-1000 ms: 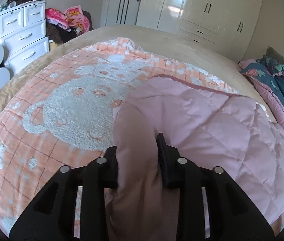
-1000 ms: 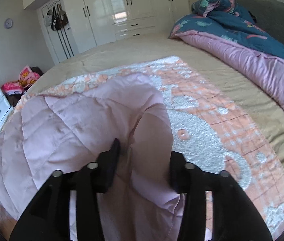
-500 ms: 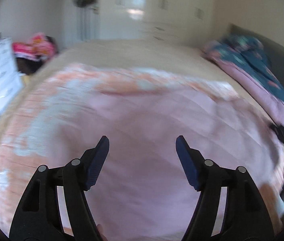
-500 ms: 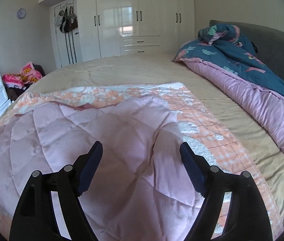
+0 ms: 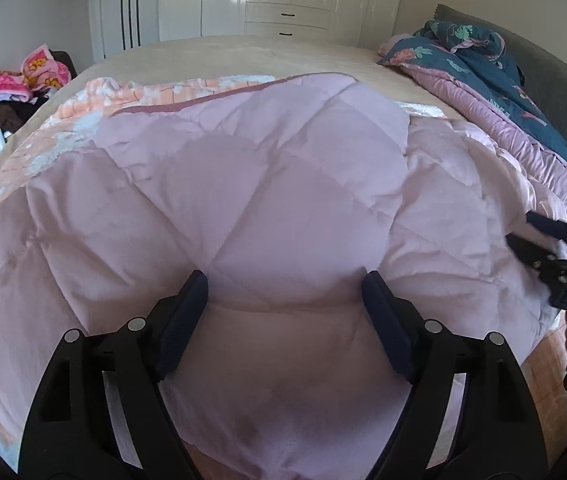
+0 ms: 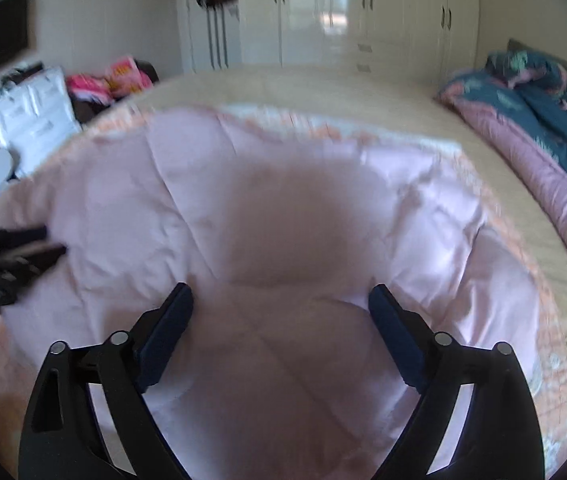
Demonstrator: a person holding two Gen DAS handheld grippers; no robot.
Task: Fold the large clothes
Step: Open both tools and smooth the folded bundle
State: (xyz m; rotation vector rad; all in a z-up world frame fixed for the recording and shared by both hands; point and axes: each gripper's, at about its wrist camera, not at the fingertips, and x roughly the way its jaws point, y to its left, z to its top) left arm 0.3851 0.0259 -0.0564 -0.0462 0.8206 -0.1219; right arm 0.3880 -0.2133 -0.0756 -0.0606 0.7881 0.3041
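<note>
Both jaws have just been opening: the left gripper (image 5: 285,304) and right gripper (image 6: 281,316) hang wide over the pink quilted garment (image 5: 263,184), gripping nothing. It lies folded on the bed (image 5: 243,56), directly ahead and below both, equally near.

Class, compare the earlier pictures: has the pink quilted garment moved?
Yes. The pink quilted garment now lies spread over the orange blanket, hiding its bear; both grippers' jaws have just been opening, releasing it.
</note>
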